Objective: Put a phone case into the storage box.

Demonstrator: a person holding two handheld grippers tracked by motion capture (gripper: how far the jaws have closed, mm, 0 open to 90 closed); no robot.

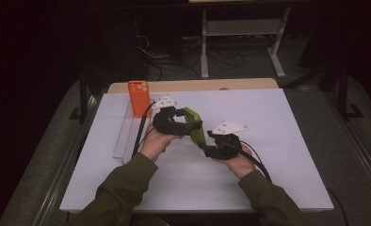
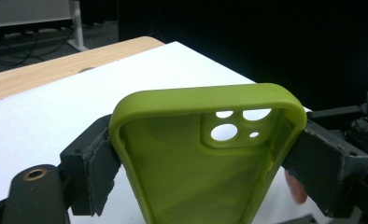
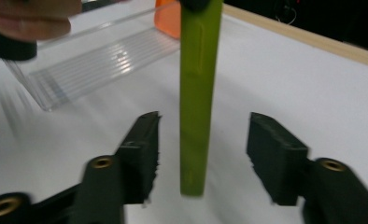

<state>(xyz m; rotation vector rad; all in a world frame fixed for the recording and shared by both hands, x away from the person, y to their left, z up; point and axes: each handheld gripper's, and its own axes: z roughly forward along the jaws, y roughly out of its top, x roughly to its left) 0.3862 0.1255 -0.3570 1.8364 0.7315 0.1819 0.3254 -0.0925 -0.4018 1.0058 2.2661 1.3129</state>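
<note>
We take the green phone case (image 1: 194, 126) as our landmark — it is held up off the white counter (image 1: 278, 141), near the counter's middle, between the two grippers.

The left gripper (image 1: 167, 120) sits just to the case's left in the high view. In the left gripper view its jaws clamp the green phone case (image 2: 196, 158) across its width, one black pad pressed against each long edge, so the jaws stand wide yet firmly gripping. The case's hollow inside faces that camera, and the camera cut-outs lie near its far end.

The right gripper (image 1: 221, 143) sits at the near end of the case, toward the person. In the right gripper view we see the green phone case (image 3: 198, 93) edge-on, standing as a narrow upright strip between the two black jaws. Those jaws are roughly half open, with a clear gap on either side of the case, so neither pad touches it.

Behind the case and to its left, an orange phone case (image 1: 139, 98) stands upright at the far end of a clear plastic rack (image 1: 127, 134) — the rack runs along the counter's left side. In the right gripper view the clear plastic rack (image 3: 93, 65) lies beyond the green case, with the orange phone case (image 3: 169, 18) at its far end.
</note>
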